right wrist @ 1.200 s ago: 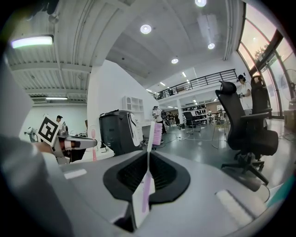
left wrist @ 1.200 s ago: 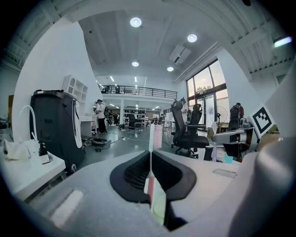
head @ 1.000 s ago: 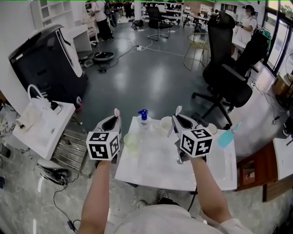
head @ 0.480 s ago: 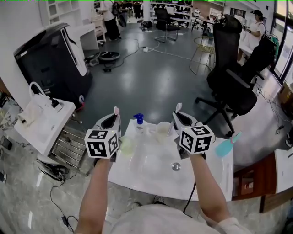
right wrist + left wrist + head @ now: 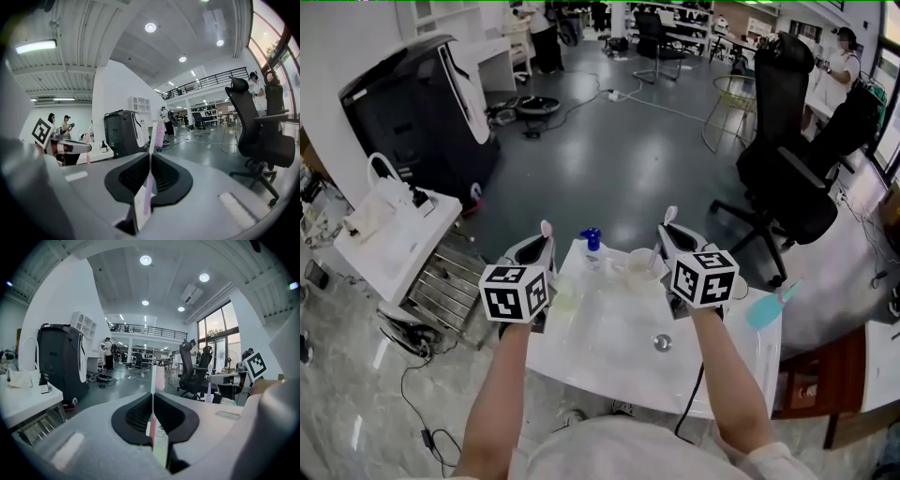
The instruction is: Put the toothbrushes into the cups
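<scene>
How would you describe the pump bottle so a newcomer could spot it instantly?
Find the white basin top in front of the person. At its far edge stands a small pump bottle. Its dark blue pump head sets it apart from the greenish cup and white cup beside it.

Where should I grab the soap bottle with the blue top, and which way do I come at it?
Take the soap bottle by its clear body, below the blue pump. It stands upright at the far edge of the sink top, so come in level from the near side, a jaw on either side. The narrow pump top would probably slip.
</scene>
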Demonstrator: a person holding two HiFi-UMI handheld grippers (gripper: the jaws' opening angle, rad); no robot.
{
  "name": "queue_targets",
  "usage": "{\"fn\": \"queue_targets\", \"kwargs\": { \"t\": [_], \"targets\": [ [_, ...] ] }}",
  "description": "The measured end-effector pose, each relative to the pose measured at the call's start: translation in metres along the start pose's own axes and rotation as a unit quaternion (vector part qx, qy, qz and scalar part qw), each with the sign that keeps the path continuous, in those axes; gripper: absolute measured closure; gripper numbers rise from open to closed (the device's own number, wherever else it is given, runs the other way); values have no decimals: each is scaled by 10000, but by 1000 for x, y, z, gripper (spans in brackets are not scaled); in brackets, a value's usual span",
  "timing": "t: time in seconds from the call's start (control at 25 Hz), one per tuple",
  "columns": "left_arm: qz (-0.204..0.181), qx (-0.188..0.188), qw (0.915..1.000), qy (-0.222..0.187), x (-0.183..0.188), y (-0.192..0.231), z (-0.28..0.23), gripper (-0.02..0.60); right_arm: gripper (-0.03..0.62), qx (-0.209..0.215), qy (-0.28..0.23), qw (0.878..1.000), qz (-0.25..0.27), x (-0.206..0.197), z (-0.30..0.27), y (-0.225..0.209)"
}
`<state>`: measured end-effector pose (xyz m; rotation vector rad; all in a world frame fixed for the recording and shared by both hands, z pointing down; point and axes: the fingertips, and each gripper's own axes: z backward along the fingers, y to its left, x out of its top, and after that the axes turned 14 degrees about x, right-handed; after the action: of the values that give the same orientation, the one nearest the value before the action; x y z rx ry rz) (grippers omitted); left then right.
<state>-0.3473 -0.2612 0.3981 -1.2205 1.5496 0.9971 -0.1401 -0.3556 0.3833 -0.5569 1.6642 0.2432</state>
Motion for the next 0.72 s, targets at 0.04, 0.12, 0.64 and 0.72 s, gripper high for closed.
{"fn": "queue_targets", "kwargs": {
  "t": [0.04, 0.12, 0.64, 0.72],
  "targets": [
    [28, 0, 10000, 15, -2, 0, 0, 566, 577, 24, 28, 10000, 17, -2, -3, 0],
    [67, -3, 10000, 36, -6, 1, -1, 566, 577, 73, 72, 9999, 41, -5, -8, 0],
    [234, -55, 9995, 207, -37, 5, -8, 566, 577, 46, 489, 9988, -20, -41, -40, -11],
    [233, -72, 9994, 234, -42, 4, -9, 566, 577, 19, 532, 9986, -37, -45, -42, -14]
  ]
}}
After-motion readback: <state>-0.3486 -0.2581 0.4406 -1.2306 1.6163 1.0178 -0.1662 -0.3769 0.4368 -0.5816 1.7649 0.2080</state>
